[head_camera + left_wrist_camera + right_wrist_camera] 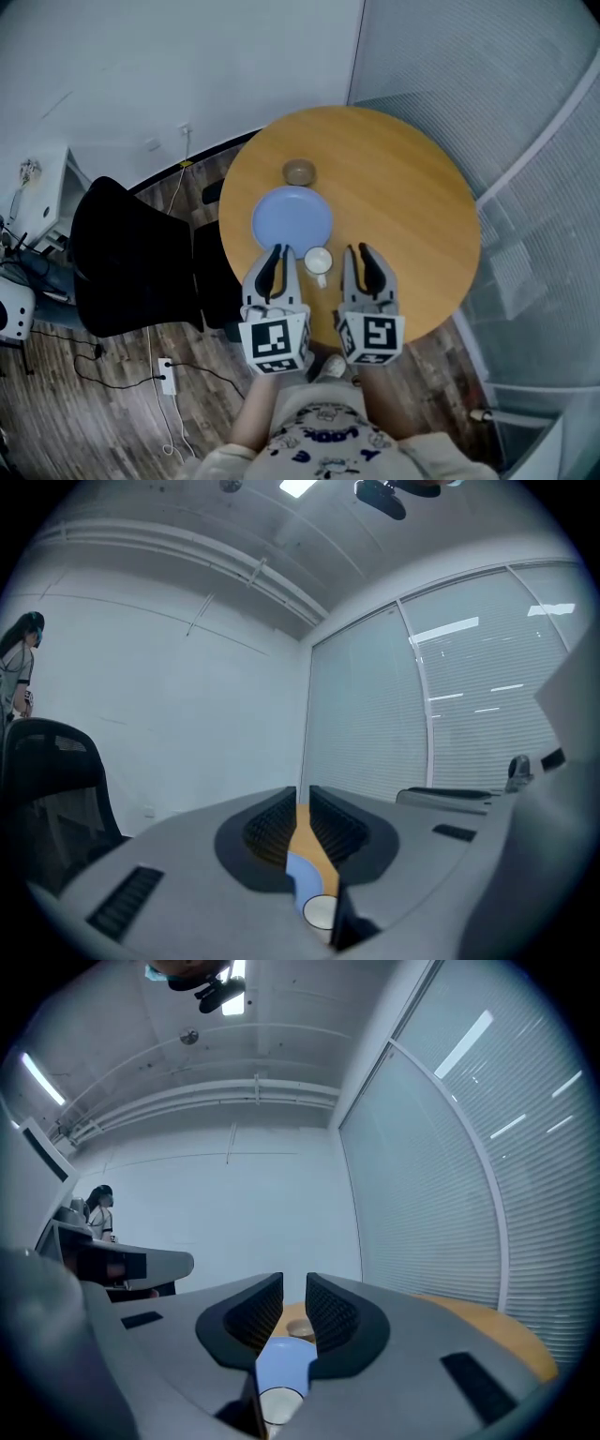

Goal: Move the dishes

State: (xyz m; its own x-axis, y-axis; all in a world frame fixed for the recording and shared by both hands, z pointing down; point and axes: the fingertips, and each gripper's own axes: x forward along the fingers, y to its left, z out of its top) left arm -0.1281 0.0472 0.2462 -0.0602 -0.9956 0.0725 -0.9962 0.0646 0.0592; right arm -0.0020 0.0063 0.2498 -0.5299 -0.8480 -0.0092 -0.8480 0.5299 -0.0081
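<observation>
On a round wooden table [403, 187] lie a light blue plate [292, 217], a small brown bowl [299, 172] just behind it, and a white cup [318, 261] at its near edge. Both grippers hover level above the table's near edge, apart from the dishes. The left gripper [276, 251] is left of the cup; only a narrow slit shows between its jaws [302, 799], and nothing is in it. The right gripper [360, 249] is right of the cup, jaws [294, 1288] apart and empty. Through the gaps I see the plate [302, 878] [284, 1363] and the cup [320, 911] [282, 1402].
A black office chair [131, 258] stands against the table's left side. A white cabinet [42, 197] and a power strip [167, 375] with cables are further left, on the wooden floor. A glass wall with blinds [525, 141] curves round the right. A person [17, 672] stands far off.
</observation>
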